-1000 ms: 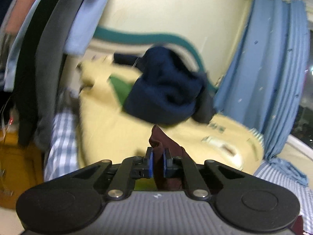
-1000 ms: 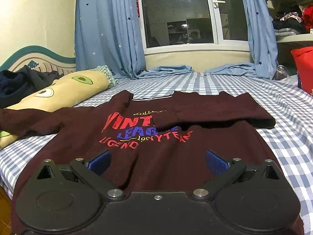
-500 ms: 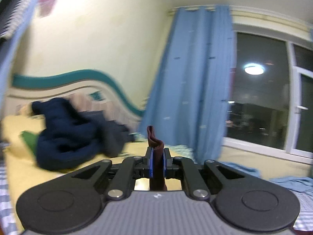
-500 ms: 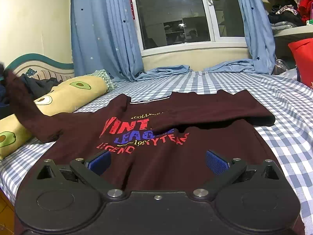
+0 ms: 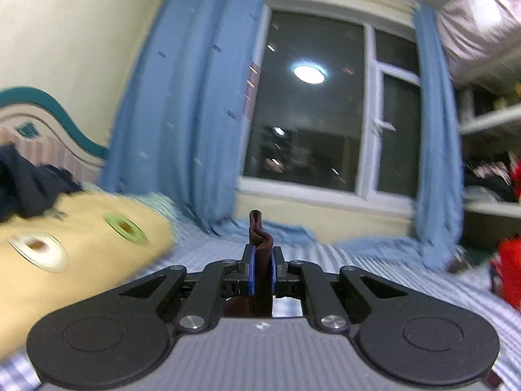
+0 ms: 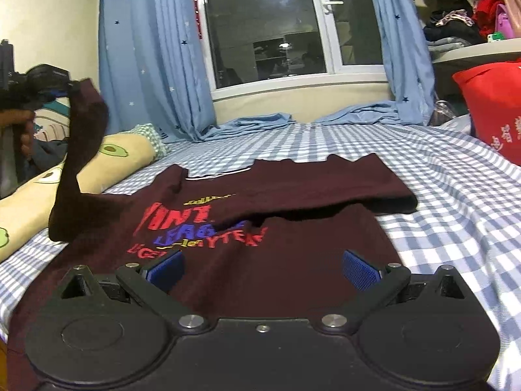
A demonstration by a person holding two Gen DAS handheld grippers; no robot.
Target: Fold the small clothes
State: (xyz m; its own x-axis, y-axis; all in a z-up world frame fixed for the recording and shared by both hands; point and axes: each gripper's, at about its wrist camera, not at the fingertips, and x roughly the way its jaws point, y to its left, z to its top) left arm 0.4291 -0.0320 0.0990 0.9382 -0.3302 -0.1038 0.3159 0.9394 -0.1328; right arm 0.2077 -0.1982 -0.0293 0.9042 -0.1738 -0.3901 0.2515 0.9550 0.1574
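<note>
A maroon sweatshirt (image 6: 267, 260) with red and blue lettering lies front-up on the checked bed. Its right sleeve (image 6: 325, 189) is folded across the chest. My left gripper (image 5: 262, 262) is shut on the cuff of the left sleeve (image 5: 259, 228). In the right wrist view that gripper (image 6: 62, 89) holds the left sleeve (image 6: 81, 150) lifted high at the left, above the pillow. My right gripper (image 6: 262, 267) hovers open over the sweatshirt's lower part, with nothing between its fingers.
A long yellow avocado-print pillow (image 6: 104, 163) lies along the left of the blue-checked bed (image 6: 456, 202). Dark clothes (image 5: 26, 182) are heaped by the headboard. A red bag (image 6: 491, 110) stands at the right, blue curtains (image 6: 149, 65) and a window behind.
My left gripper has swung rightward from facing the headboard to facing the window, carrying the sleeve cuff up and inward. The right gripper has barely shifted.
</note>
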